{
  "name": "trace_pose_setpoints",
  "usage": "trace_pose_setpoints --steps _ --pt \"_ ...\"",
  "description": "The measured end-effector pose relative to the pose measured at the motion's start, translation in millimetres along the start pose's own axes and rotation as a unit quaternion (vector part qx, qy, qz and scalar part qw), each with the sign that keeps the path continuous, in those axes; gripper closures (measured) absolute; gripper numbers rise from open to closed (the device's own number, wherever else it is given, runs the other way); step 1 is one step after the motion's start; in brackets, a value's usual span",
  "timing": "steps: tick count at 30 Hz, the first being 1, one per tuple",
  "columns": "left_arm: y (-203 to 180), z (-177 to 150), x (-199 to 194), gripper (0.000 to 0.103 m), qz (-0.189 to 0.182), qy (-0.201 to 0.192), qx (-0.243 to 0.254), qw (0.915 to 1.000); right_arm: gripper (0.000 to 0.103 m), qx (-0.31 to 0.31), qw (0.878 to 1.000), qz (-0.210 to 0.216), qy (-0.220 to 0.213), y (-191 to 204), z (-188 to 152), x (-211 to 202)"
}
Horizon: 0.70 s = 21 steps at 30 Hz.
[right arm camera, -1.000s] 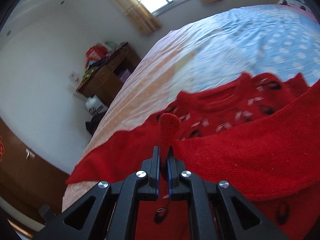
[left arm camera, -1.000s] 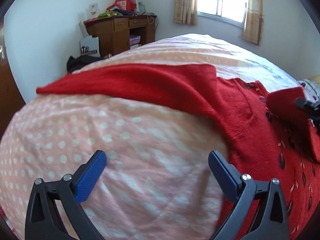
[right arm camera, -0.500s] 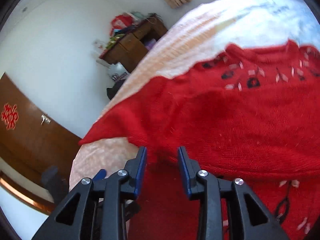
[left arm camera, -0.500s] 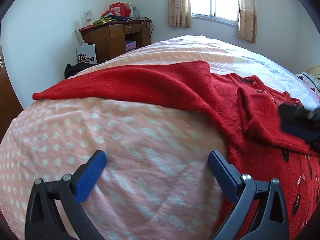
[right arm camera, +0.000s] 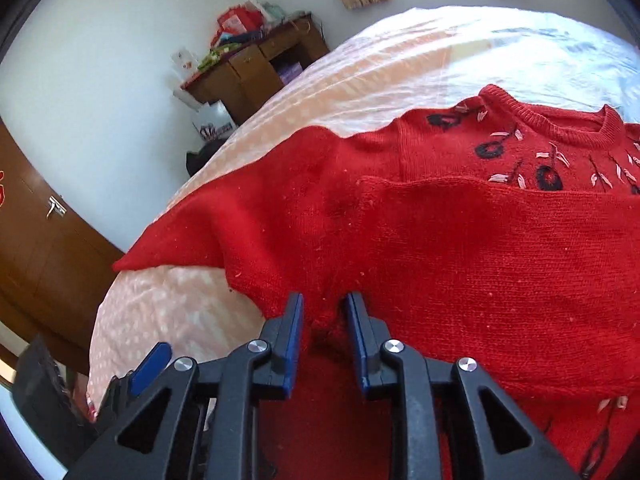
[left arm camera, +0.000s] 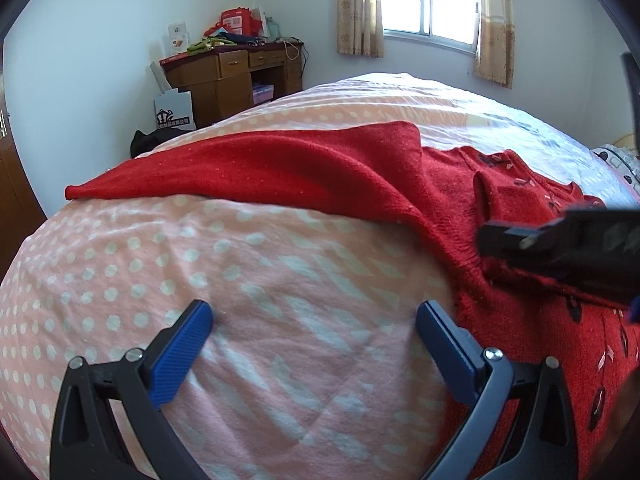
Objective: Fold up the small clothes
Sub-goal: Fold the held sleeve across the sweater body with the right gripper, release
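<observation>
Pink dotted bedding (left arm camera: 248,280) covers the bed and gives a broad, soft surface for folding, and the red sweater (right arm camera: 460,248) lies spread on it, neck towards the far end. One sleeve (left arm camera: 240,176) is stretched out flat across the bedding to the side, not yet folded in; the other sleeve (right arm camera: 500,216) lies across the chest, apparently the first fold. The left gripper (left arm camera: 314,322) waits over bare bedding just beside the hem, jaws wide and empty, likely ready for the outstretched sleeve. The right gripper (right arm camera: 322,312) sits low over the sweater's side edge, jaws narrow and just been closing, knit between them but not clearly pinched
</observation>
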State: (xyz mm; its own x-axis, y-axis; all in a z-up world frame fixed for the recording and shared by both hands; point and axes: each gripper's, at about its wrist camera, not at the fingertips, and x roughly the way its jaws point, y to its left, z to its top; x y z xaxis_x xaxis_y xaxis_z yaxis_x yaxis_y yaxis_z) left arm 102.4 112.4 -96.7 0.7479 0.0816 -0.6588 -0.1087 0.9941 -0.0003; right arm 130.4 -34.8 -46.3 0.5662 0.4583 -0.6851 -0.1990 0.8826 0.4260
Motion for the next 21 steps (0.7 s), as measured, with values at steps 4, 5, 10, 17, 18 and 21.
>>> trace_pose_setpoints --steps 4,5,10,17,18,21 --pt "-1 1 0 0.0 0.0 0.0 0.0 1.0 0.08 -0.016 0.995 -0.046 -0.088 -18 3 -62" --pt "-1 1 0 0.0 0.0 0.0 0.0 1.0 0.08 -0.015 0.993 -0.069 -0.099 -24 3 -72" --pt "0 1 0 0.0 0.003 -0.001 0.001 1.0 0.08 0.023 0.966 -0.223 -0.128 -105 -1 -114" --pt "0 2 1 0.0 0.003 0.004 0.001 1.0 0.077 0.08 0.949 -0.281 -0.121 -184 -20 -122" --pt "1 2 1 0.0 0.002 0.007 0.001 1.0 0.073 0.067 0.948 -0.289 -0.119 -179 -21 -119" --pt "6 10 -1 0.0 -0.006 0.022 -0.003 0.9997 0.053 0.028 0.947 -0.301 -0.11 -165 -20 -109"
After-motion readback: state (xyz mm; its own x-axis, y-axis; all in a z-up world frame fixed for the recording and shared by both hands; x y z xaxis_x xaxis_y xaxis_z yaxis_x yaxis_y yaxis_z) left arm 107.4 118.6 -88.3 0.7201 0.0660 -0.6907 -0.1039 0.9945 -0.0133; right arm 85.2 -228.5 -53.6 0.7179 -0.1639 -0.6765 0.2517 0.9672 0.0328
